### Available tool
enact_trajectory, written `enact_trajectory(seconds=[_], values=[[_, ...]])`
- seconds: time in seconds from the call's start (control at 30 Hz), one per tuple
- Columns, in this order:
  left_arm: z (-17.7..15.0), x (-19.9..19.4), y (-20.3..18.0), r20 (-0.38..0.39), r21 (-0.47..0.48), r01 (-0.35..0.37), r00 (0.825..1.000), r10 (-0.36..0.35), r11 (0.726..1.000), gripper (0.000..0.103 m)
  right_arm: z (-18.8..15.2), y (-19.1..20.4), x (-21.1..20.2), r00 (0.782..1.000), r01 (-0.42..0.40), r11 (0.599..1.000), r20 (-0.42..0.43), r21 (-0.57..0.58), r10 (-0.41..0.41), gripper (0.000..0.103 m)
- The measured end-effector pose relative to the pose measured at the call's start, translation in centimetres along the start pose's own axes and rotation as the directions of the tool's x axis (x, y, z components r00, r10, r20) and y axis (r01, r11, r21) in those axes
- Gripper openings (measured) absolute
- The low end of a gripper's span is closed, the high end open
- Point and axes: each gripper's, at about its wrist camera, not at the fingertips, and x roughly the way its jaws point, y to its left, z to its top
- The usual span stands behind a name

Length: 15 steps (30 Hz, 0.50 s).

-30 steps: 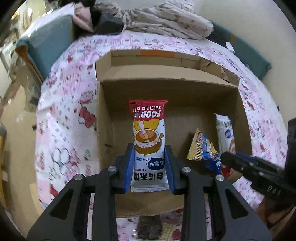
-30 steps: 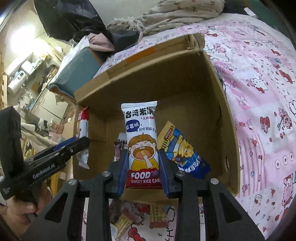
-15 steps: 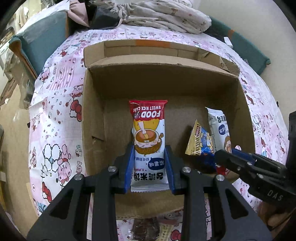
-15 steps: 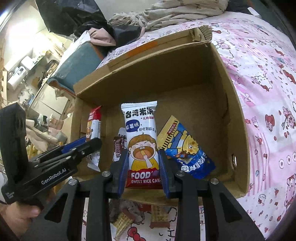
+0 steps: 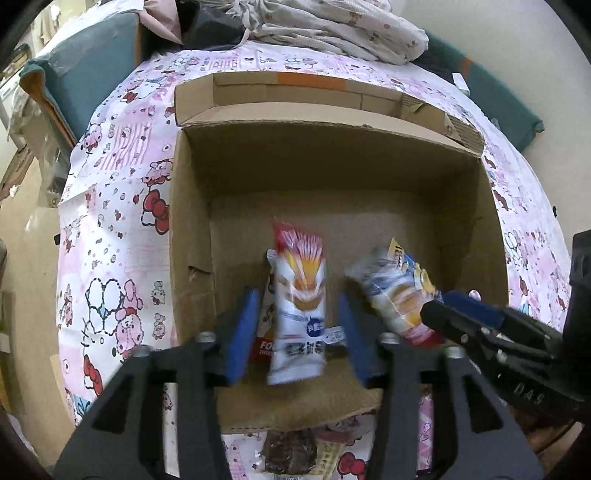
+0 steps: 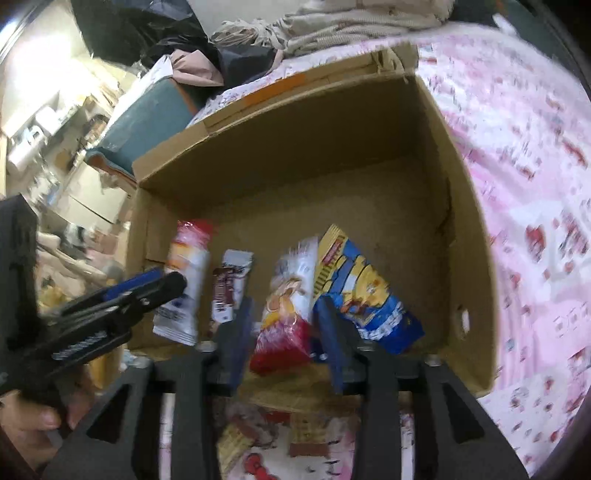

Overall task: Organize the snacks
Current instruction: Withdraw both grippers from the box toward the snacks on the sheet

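An open cardboard box (image 5: 332, 155) (image 6: 295, 147) sits on a pink cartoon-print bedsheet. My left gripper (image 5: 297, 336) hangs over its near side with its jaws opening. A blurred white and red rice cake packet (image 5: 299, 306) is loose between them, and the blue pads do not touch it. My right gripper (image 6: 284, 332) is also opening, with a second rice cake packet (image 6: 288, 306) slipping free between its fingers. A blue and yellow snack bag (image 6: 362, 291) and a brown bar packet (image 6: 229, 288) lie inside the box. Each gripper shows at the edge of the other's view.
Several loose snacks lie on the sheet in front of the box's near wall (image 5: 291, 454) (image 6: 258, 435). Crumpled bedding (image 5: 332, 26) and a teal cushion (image 5: 92, 85) lie beyond the box. A person's hand (image 6: 37, 417) holds the left gripper's handle.
Both grippers were shut on upright rice cake packets. Both have now spread their jaws, and the packets have come loose, tilted and blurred with motion over the box floor.
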Motion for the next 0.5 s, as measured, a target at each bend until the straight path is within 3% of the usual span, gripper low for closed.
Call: enact_trajectory(seconds=[0.03, 0.1, 0.5], values=[[0.0, -0.1, -0.1, 0.001, 0.008, -0.009, 1.0, 0.009, 1.0, 0.066, 0.0, 0.0, -0.1, 1.0, 0.001, 1.0, 0.011, -0.001, -0.001, 0.082], [-0.1, -0.5, -0.2, 0.02, 0.024, -0.027, 0.999, 0.027, 0.999, 0.078, 0.1, -0.1, -0.2, 1.0, -0.01, 1.0, 0.019, 0.002, 0.01, 0.083], [-0.7, -1.9, 0.1, 0.09, -0.001, 0.009, 0.996, -0.009, 1.0, 0.078, 0.3, 0.1, -2.5, 0.997, -0.013, 1.0, 0.079, 0.025, 0.011, 0.083]])
